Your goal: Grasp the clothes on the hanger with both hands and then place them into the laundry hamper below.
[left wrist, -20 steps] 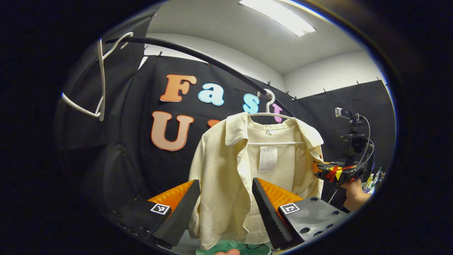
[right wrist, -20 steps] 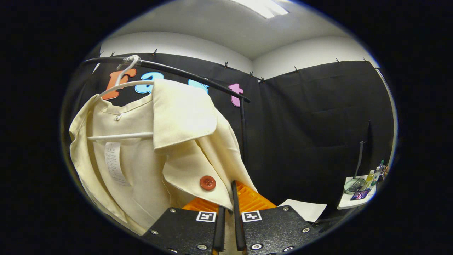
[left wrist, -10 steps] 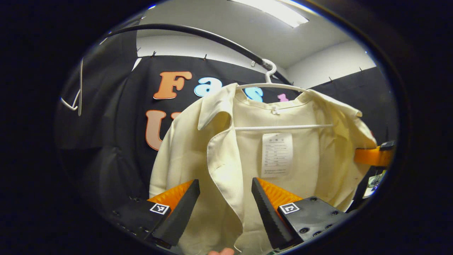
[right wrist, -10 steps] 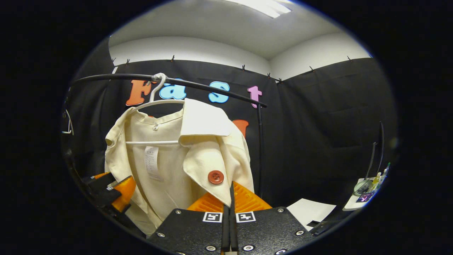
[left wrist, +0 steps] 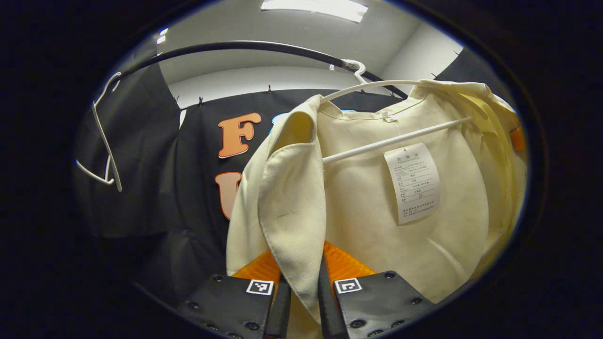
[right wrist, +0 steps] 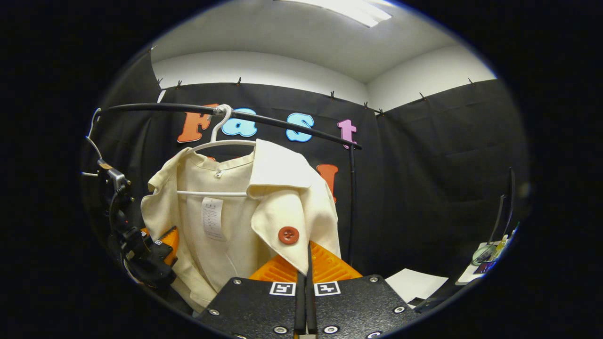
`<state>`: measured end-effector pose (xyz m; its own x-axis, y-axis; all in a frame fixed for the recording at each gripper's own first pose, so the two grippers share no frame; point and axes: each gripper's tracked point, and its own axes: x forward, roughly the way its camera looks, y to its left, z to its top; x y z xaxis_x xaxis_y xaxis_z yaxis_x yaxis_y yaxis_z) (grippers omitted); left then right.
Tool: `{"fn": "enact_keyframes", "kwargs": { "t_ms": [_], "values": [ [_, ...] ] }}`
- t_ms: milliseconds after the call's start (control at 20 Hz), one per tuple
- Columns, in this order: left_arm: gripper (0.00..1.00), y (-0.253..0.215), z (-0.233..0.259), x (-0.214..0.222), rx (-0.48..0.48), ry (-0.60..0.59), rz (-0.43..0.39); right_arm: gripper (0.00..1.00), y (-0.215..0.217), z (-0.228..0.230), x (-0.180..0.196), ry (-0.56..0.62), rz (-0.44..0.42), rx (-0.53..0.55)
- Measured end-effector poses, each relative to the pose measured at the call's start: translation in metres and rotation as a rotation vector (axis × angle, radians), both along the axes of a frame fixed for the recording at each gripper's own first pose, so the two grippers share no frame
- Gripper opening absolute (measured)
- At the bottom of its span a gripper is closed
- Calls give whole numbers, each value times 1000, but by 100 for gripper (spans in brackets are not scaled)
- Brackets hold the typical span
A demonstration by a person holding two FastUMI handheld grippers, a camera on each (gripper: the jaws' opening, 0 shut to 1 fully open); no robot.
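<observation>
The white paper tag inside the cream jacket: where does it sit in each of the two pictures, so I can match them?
Left gripper view: the paper tag hangs right of centre on the cream jacket, below the hanger's crossbar.
Right gripper view: the tag sits left of centre, again just below the crossbar.
Shared landmark: the white hanger hooked on the black rail.

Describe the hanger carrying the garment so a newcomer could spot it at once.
Follow the black rail across the booth. The white hanger hooks over it, draped with the cream shirt that has an orange-red button. The other white hanger is bare.
</observation>
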<state>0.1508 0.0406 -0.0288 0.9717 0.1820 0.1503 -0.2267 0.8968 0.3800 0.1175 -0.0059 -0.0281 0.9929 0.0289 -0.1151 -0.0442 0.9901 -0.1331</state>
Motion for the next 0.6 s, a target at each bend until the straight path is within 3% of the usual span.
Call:
{"fn": "enact_keyframes", "kwargs": {
  "t_ms": [100, 350, 600],
  "values": [
    [14, 18, 21, -14, 78, -38, 45, 0, -5, 6, -3, -19, -1, -5],
    [15, 71, 80, -28, 280, -120, 183, 0, -29, 34, -3, -85, -41, -35],
    [15, 98, 93, -7, 337, -124, 221, 0, -55, 65, 7, -126, -79, -11]
  ]
}}
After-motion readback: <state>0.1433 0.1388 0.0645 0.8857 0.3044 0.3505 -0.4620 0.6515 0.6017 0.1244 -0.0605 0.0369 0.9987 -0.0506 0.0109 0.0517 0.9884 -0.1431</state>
